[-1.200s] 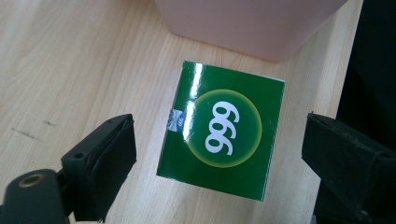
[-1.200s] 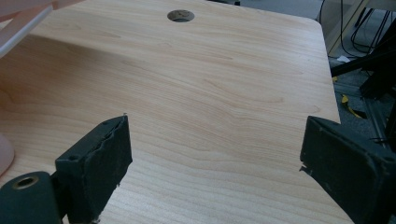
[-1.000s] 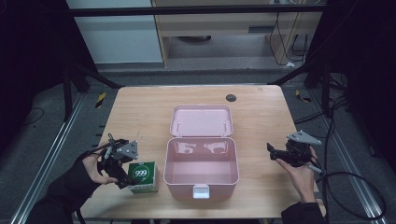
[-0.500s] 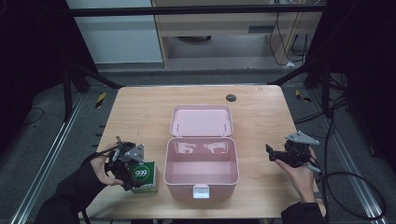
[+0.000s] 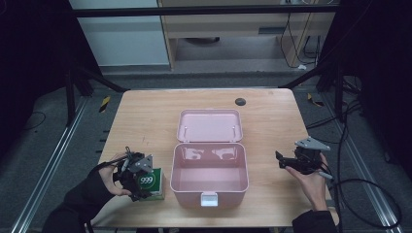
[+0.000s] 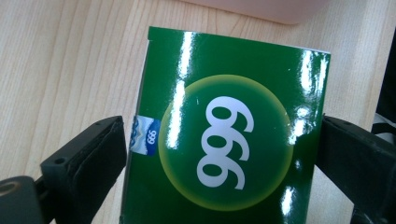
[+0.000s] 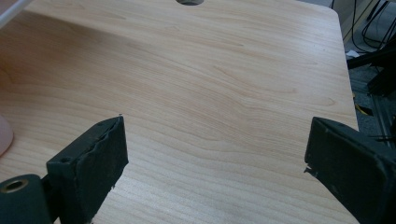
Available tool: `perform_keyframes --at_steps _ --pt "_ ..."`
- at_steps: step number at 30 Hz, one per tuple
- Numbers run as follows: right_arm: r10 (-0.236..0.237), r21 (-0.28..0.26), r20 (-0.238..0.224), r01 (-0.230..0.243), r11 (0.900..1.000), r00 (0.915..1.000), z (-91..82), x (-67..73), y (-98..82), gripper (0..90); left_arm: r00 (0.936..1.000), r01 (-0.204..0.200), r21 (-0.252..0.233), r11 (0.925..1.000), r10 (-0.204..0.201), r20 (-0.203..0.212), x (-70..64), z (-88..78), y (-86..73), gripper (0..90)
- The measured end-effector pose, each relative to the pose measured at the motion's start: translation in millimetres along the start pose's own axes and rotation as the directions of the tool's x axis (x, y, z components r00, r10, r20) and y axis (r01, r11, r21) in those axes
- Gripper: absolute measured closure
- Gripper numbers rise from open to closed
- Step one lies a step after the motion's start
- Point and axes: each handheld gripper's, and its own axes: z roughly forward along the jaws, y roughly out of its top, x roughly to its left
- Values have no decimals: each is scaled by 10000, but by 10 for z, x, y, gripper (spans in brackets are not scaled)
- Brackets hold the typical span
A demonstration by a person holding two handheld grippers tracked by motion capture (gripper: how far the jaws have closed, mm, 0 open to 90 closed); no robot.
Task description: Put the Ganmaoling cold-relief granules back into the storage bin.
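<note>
The left gripper [image 6: 219,154] stood over a green box [image 6: 229,140] that lay flat on the table [image 5: 145,116], just to the left of the open pink case [image 5: 209,179]. Its jaws had just been opening and were spread wide, 1 to each side of the box. A thin gap showed at the left jaw, and the right jaw stood at the box edge; whether it touched could not be told. No squeeze on the carton was evident.

The right gripper [image 7: 215,154] hovered over bare table to the right of the case, jaws spread with nothing between them.

Progress, as judged: the work appeared to be packing the box into the case. The case was already unlatched, its lid [image 5: 210,125] laid back flat toward the far side, and its tub was empty. The box was not yet gripped or lifted. Remaining: close on the box, carry it over the near wall, set it inside, and presumably shut the lid.

Materials:
- The box was glossy printed card, rectangular and sharp-edged, with strong glare streaks. It bore a yellow-rimmed green disc with "999" in white and a small blue-white label at 1 edge.
- The case was smooth moulded plastic, pale pink, with rounded corners and a white latch [image 5: 209,199] at its front.
- The table was light wood-grain laminate, matt, with a dark round grommet [image 5: 240,101] near the far edge.
- The jaw pads were black and rubbery, slightly ragged at the edges.
</note>
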Motion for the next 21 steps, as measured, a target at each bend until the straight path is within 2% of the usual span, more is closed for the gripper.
perform_keyframes --at_steps 9,21 --pt "-96 123 -61 96 9999 9999 19 19 -10 60 9996 -43 265 9996 36 271 33 154 2 50" --pt "-180 251 -84 182 9995 9998 45 23 -25 60 9987 -48 160 9999 40 499 48 156 -24 125"
